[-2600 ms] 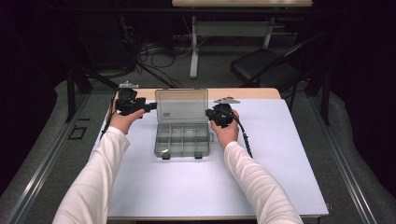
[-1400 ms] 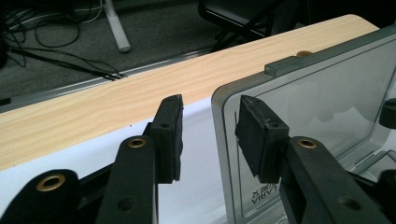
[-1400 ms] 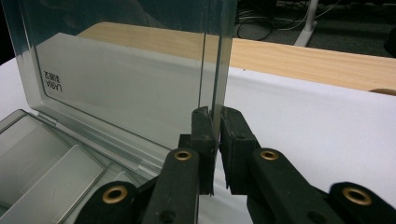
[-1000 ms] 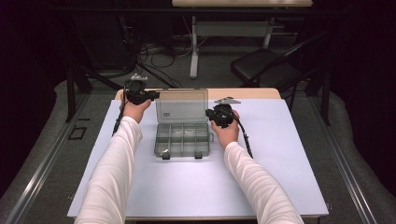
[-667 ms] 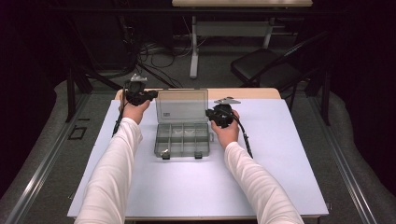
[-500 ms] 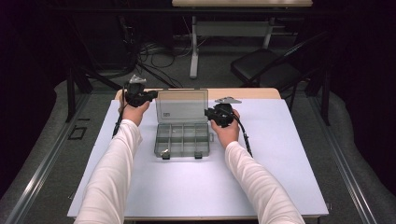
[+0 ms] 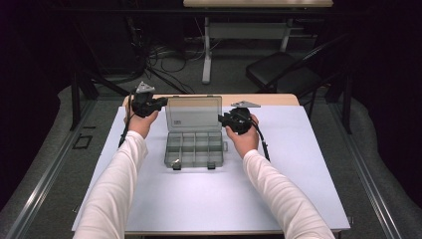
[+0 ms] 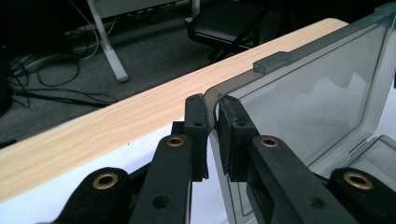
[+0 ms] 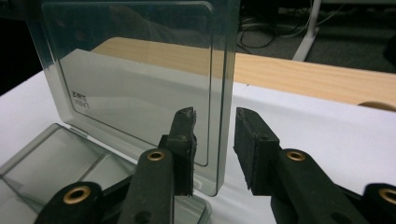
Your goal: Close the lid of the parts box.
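A clear grey compartment box [image 7: 194, 149] lies open on the white table, its lid [image 7: 193, 113] standing upright at the back. My left gripper [image 7: 161, 103] is at the lid's upper left corner. In the left gripper view its jaws [image 8: 212, 105] have just been closing, and their pads pinch the lid's [image 8: 317, 98] rounded corner. My right gripper [image 7: 222, 119] is at the lid's right edge. In the right gripper view its jaws [image 9: 215, 114] have just been opening and straddle the lid's [image 9: 130, 79] edge, with a gap between the right pad and the plastic.
A small metallic item [image 7: 175, 162] lies in the box's front left compartment. The table [image 7: 209, 199] ends in a wooden strip [image 7: 268, 99] at the far side. Beyond it are a black chair [image 7: 283, 74] and floor cables [image 7: 164, 55].
The left gripper moved up and right from beside the box to the lid's upper left corner. Over the last second both hands have stayed in place.
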